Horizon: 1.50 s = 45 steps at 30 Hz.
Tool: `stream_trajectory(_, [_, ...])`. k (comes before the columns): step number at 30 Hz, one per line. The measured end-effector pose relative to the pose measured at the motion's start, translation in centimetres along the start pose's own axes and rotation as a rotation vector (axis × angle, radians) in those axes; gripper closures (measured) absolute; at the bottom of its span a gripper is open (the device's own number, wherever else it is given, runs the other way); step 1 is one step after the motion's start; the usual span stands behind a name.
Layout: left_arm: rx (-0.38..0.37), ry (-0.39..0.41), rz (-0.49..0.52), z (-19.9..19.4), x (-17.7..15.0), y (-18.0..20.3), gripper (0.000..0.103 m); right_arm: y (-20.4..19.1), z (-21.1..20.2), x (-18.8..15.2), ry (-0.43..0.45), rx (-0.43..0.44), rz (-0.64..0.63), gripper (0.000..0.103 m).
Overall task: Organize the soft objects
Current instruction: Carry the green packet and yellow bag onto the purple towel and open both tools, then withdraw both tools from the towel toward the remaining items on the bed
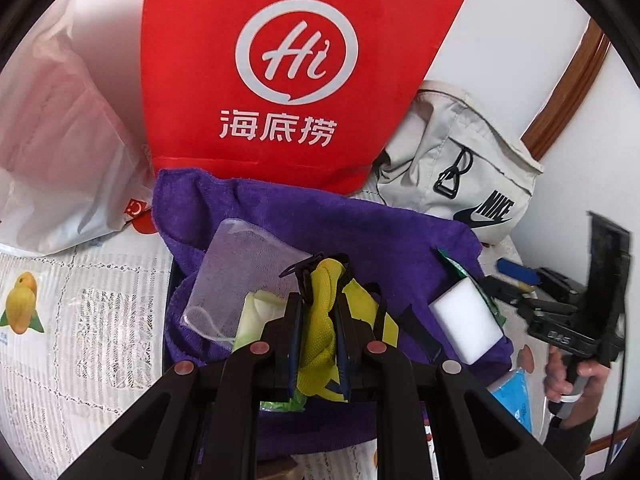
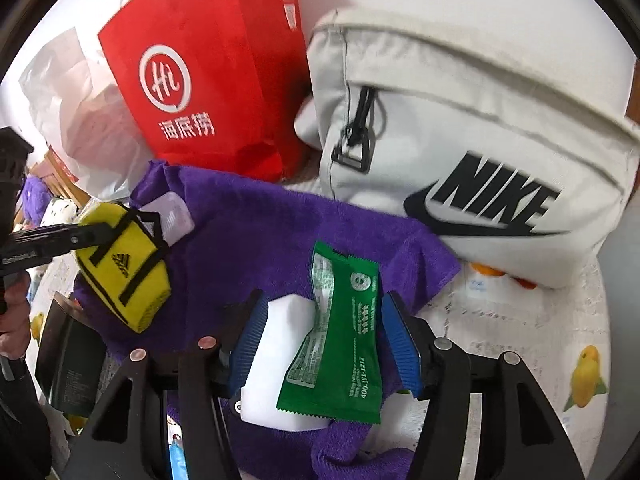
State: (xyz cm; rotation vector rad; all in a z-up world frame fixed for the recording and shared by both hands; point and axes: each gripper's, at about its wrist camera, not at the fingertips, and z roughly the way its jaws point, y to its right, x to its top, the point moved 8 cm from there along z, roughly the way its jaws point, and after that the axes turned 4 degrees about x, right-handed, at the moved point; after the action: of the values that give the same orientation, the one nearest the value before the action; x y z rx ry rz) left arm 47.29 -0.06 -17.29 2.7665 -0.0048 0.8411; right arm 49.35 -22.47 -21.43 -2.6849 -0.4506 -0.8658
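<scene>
Purple towel (image 1: 360, 232): terry cloth, rumpled, spread under both of my grippers; nearly everything I am handling lies on it.
Left gripper (image 1: 318, 320): I have its jaws pinched tight on the yellow pouch (image 1: 320, 320), with the fabric bunched between the pads.
Yellow pouch, seen from my right camera (image 2: 124, 268): it hangs off the tip of the left gripper (image 2: 86, 236), above the towel's left part; black straps and a small black logo face me.
Right gripper (image 2: 320, 340): jaws apart, the blue pads (image 2: 248, 340) standing on either side of the white sponge block (image 2: 272, 356) and the green sachet (image 2: 340, 340); I see no pad pressing on either.
Green sachet: lies across the top of the sponge block, between my right fingers, tilted, printed side up.
White sponge block, from the left camera (image 1: 468, 324): to the right of my left gripper, on the towel.
Mesh bag (image 1: 236, 280): translucent, just ahead and left of my left fingers, on the towel.
Red bag (image 1: 296, 72): stands upright beyond the towel, straight ahead of my left gripper.
Grey backpack (image 2: 460, 120): ahead and right of my right gripper, its lower edge meeting the towel.
Hand (image 1: 568, 372): grips the right gripper's handle at the far right of my left view.
</scene>
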Motion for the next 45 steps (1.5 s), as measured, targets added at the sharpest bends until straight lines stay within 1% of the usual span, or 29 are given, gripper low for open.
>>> stream_trajectory(3, [0.018, -0.007, 0.015, 0.4, 0.0, 0.4, 0.088, -0.4, -1.4, 0.5, 0.033, -0.007, -0.023, 0.043])
stream_trajectory(6, [0.058, -0.017, 0.034, 1.0, -0.1, 0.6, 0.088, -0.6, -2.4, 0.9, 0.054, -0.011, -0.027, 0.042])
stream_trajectory(9, [0.057, -0.035, 0.029, 1.6, -0.5, 0.7, 0.088, -0.8, -3.3, 1.3, 0.074, -0.016, -0.032, 0.042])
stream_trajectory(13, [0.092, -0.042, 0.049, 2.0, -0.7, 0.6, 0.087, -1.3, -4.3, 1.6, 0.098, -0.03, -0.04, 0.041])
stream_trajectory(17, [0.079, -0.051, 0.042, 2.0, -0.8, 0.4, 0.084, -1.7, -5.2, 1.8, 0.114, -0.009, -0.031, 0.041])
stream_trajectory(18, [0.08, -0.054, 0.046, 2.1, -0.8, 0.4, 0.081, -1.9, -5.3, 1.8, 0.117, -0.004, -0.031, 0.041])
stream_trajectory(20, [0.079, -0.066, 0.052, 2.3, -0.8, 0.5, 0.073, -2.2, -5.5, 1.8, 0.117, -0.007, -0.041, 0.041])
stream_trajectory(22, [0.074, -0.077, 0.051, 2.4, -0.9, 0.6, 0.058, -2.4, -5.5, 1.9, 0.12, -0.021, -0.046, 0.04])
stream_trajectory(24, [0.073, -0.07, 0.057, 2.4, -0.8, 0.8, 0.054, -2.6, -5.5, 1.9, 0.118, -0.019, -0.051, 0.04])
stream_trajectory(26, [0.082, -0.068, 0.068, 2.3, -0.8, 1.0, 0.053, -2.6, -5.5, 1.8, 0.116, -0.023, -0.055, 0.04])
stream_trajectory(27, [0.088, -0.07, 0.073, 2.3, -0.8, 1.0, 0.049, -2.6, -5.4, 1.8, 0.113, -0.025, -0.055, 0.04])
stream_trajectory(28, [0.091, -0.067, 0.075, 2.2, -0.8, 1.1, 0.046, -2.7, -5.3, 1.8, 0.109, -0.024, -0.054, 0.04])
stream_trajectory(30, [0.098, -0.058, 0.076, 2.0, -0.7, 1.2, 0.043, -2.7, -5.1, 1.7, 0.103, -0.018, -0.051, 0.04])
stream_trajectory(34, [0.138, -0.046, 0.083, 1.9, -0.8, 1.3, 0.043, -3.2, -4.8, 1.5, 0.094, -0.007, -0.049, 0.039])
stream_trajectory(35, [0.148, -0.038, 0.084, 1.8, -0.8, 1.4, 0.043, -3.4, -4.7, 1.5, 0.09, -0.007, -0.053, 0.039])
stream_trajectory(36, [0.153, -0.031, 0.079, 1.7, -0.9, 1.6, 0.043, -3.6, -4.6, 1.4, 0.083, -0.008, -0.06, 0.036])
stream_trajectory(38, [0.143, -0.019, 0.074, 1.3, -0.9, 2.0, 0.043, -4.0, -4.3, 1.3, 0.067, -0.011, -0.073, 0.035])
stream_trajectory(40, [0.131, 0.001, 0.079, 0.6, -0.8, 2.4, 0.043, -4.2, -4.3, 1.4, 0.069, -0.026, -0.075, 0.034])
stream_trajectory(43, [0.166, 0.059, 0.084, -0.7, -0.3, 2.4, 0.043, -4.4, -4.5, 1.5, 0.066, -0.033, -0.066, 0.033])
stream_trajectory(45, [0.169, 0.098, 0.085, -1.6, -0.1, 2.6, 0.043, -4.7, -4.5, 1.4, 0.063, -0.025, -0.043, 0.023])
